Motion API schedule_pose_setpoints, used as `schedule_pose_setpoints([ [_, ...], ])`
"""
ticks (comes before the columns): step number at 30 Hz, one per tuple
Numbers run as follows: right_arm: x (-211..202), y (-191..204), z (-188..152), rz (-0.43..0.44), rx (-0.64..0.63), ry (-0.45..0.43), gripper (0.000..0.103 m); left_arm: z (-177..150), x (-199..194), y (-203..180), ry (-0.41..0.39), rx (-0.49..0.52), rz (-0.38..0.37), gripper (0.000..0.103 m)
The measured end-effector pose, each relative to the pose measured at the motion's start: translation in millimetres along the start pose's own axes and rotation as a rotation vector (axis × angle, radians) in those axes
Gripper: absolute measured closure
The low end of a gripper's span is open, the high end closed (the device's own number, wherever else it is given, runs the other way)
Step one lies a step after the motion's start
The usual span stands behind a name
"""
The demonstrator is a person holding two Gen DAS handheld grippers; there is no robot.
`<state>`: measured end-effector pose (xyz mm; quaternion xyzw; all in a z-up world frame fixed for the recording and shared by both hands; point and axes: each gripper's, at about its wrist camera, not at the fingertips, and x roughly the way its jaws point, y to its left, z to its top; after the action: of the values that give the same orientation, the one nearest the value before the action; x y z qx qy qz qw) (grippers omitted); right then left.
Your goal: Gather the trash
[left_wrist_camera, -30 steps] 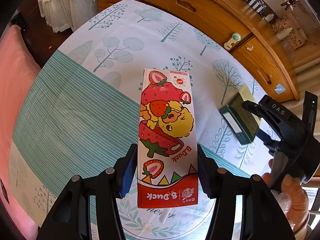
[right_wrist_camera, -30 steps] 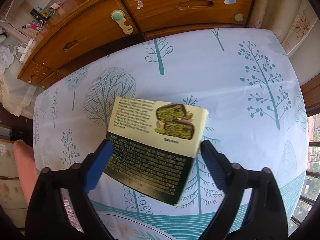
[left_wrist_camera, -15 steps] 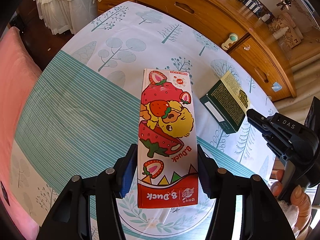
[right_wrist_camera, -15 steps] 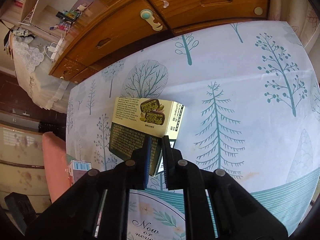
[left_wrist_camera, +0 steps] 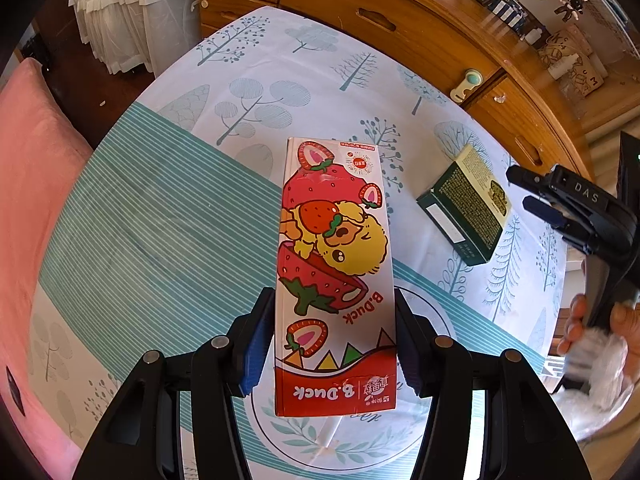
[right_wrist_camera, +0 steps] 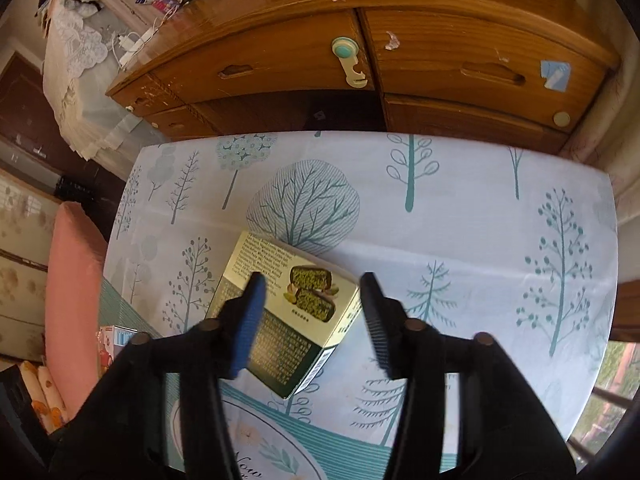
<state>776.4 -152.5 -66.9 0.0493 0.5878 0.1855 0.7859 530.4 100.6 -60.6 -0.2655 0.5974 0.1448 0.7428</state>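
Note:
My left gripper (left_wrist_camera: pixel 334 336) is shut on a tall red B.Duck strawberry carton (left_wrist_camera: pixel 334 264) and holds it above the table. A dark green and cream snack box (right_wrist_camera: pixel 288 316) lies flat on the tree-print tablecloth (right_wrist_camera: pixel 460 216); it also shows in the left wrist view (left_wrist_camera: pixel 466 212). My right gripper (right_wrist_camera: pixel 312 316) is open and empty, raised above the box, its fingers apart. In the left wrist view the right gripper (left_wrist_camera: pixel 532 196) hovers just right of the box.
A wooden dresser (right_wrist_camera: pixel 360 60) with drawers stands past the table's far edge. A pink cushioned seat (left_wrist_camera: pixel 28 200) is on the left side. White fabric (left_wrist_camera: pixel 120 8) hangs at the back left. A hand (left_wrist_camera: pixel 592 328) holds the right gripper's handle.
The right gripper let go of the green box, which now lies on the table, shut briefly while pulling back, and now stands open above it. The left gripper still holds the carton.

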Motion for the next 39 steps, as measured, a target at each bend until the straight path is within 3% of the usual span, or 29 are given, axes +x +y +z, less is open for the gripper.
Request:
schedule_pose_setpoints([
  [8, 40.1, 3.2, 15.0, 0.013, -0.141, 0.11, 0.045, 2.9, 14.2, 5.6, 0.016, -0.005, 0.017, 0.048],
  [15, 37.2, 3.3, 0.7, 0.139, -0.17, 0.166, 0.048, 6.2, 22.4, 0.6, 0.027, 0.003, 0.009, 0.048],
  [17, 30.4, 4.5, -8.8, 0.183, -0.194, 0.181, 0.062, 6.2, 25.0, -2.0, 0.033, 0.01, 0.005, 0.048],
  [19, 22.5, 6.4, -21.6, 0.226, -0.216, 0.193, 0.067, 5.4, 27.9, -4.2, 0.039, 0.015, 0.007, 0.048],
  [27, 13.7, 19.9, -60.7, 0.392, -0.221, 0.224, 0.068, 0.4, 36.7, -6.8, 0.057, 0.025, 0.0, 0.048],
  [32, 18.5, 36.3, -76.4, 0.421, -0.206, 0.218, 0.074, -1.2, 38.5, 1.1, 0.06, 0.019, 0.022, 0.048],
  [33, 18.3, 37.9, -78.6, 0.423, -0.2, 0.206, 0.078, -1.6, 38.2, 4.9, 0.06, 0.01, 0.024, 0.048],
  [35, 16.5, 39.2, -82.6, 0.431, -0.181, 0.178, 0.097, -2.8, 37.4, 13.7, 0.061, -0.006, 0.016, 0.048],
  [36, 15.9, 39.3, -84.6, 0.44, -0.171, 0.167, 0.1, -3.8, 36.2, 17.8, 0.062, -0.013, 0.006, 0.048],
  [39, 9.1, 45.5, -91.5, 0.444, -0.173, 0.139, 0.101, -7.6, 29.5, 25.8, 0.051, -0.013, 0.001, 0.048],
])
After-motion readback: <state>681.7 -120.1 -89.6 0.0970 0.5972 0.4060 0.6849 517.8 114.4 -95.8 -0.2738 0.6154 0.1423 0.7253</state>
